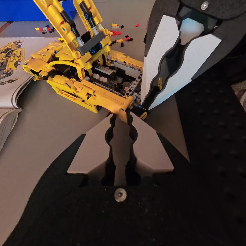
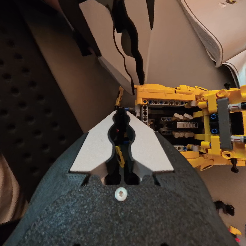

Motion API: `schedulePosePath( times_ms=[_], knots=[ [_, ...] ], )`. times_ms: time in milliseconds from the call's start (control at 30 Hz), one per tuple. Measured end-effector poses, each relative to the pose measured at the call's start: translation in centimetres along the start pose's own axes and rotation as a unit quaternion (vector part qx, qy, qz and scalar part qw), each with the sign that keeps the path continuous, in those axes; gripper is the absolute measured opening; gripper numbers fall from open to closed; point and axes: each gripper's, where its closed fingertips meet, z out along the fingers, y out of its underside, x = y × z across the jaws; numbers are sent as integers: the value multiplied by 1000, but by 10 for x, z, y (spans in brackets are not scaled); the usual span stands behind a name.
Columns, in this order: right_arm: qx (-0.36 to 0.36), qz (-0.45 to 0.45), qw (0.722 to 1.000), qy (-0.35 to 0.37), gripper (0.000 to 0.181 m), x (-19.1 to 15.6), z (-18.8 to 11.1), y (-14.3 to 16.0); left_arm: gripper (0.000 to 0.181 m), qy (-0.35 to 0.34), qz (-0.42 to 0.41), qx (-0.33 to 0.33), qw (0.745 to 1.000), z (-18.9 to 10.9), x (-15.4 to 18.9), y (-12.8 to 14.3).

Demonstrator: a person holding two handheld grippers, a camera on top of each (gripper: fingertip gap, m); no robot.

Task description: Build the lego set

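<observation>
A large yellow lego excavator model (image 1: pixel 82 74) lies on the grey table with its boom reaching up and away; it also shows in the right wrist view (image 2: pixel 173 119). My left gripper (image 1: pixel 121 117) is shut on the model's near yellow corner panel (image 1: pixel 123 110). My right gripper (image 2: pixel 121 113) is shut on a black and yellow lego sub-assembly (image 2: pixel 120 158) and holds its tip against the model's open grey rear frame (image 2: pixel 145 114). In the left wrist view the right gripper (image 1: pixel 145 106) comes down from the upper right. The left gripper (image 2: pixel 134 89) reaches in from the top of the right wrist view.
An open instruction booklet (image 1: pixel 10 74) lies left of the model, also in the right wrist view (image 2: pixel 199 33). Small red, black and yellow loose pieces (image 1: pixel 119 34) are scattered behind the model. A blue box (image 1: pixel 26 10) stands at the back. A black perforated surface (image 1: pixel 213 133) borders the table. My left and right fingertips are right by each other.
</observation>
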Motion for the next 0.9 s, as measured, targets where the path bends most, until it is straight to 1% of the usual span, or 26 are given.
schedulePosePath(
  times_ms=[67, 167, 200, 233, 267, 333, 400, 500, 567, 733, 900],
  knots=[
    [7, 9, 1000, -13, 11, -2, -2, 0, 17, 3, -2, 0, 1000, 0, 1, 0],
    [16, 5, 1000, -26, 39, -4, -17, -2, 17, 4, -5, 0, 1000, 0, 1, 0],
    [16, 5, 1000, -20, 41, 0, -23, -2, 17, 4, -5, 0, 1000, 0, 1, 0],
    [11, 6, 1000, -7, 43, 6, -28, 1, 17, 5, -5, 0, 1000, 0, 1, 0],
    [-1, 8, 1000, 1, 50, 12, -31, 5, 17, 5, -5, 0, 1000, 0, 1, 0],
    [-35, 14, 999, -5, 56, 16, -27, 19, 17, 4, -4, 0, 1000, 0, 1, 0],
    [-53, 18, 998, -16, 54, 17, -21, 27, 17, 4, -4, 0, 1000, 0, 1, 0],
    [-65, 1, 998, -15, 48, 17, -16, 29, 17, 3, -5, 0, 1000, 0, 1, 0],
    [-70, 0, 997, -26, 44, 15, -15, 30, 17, 3, -6, 0, 1000, 0, 1, 0],
    [-71, 12, 996, -47, 41, 14, -16, 30, 17, 0, -5, 0, 1000, 1, 1, 0],
    [-69, 8, 996, -47, 41, 14, -16, 29, 17, -9, -4, -2, 1000, 1, 0, 0]
  ],
)
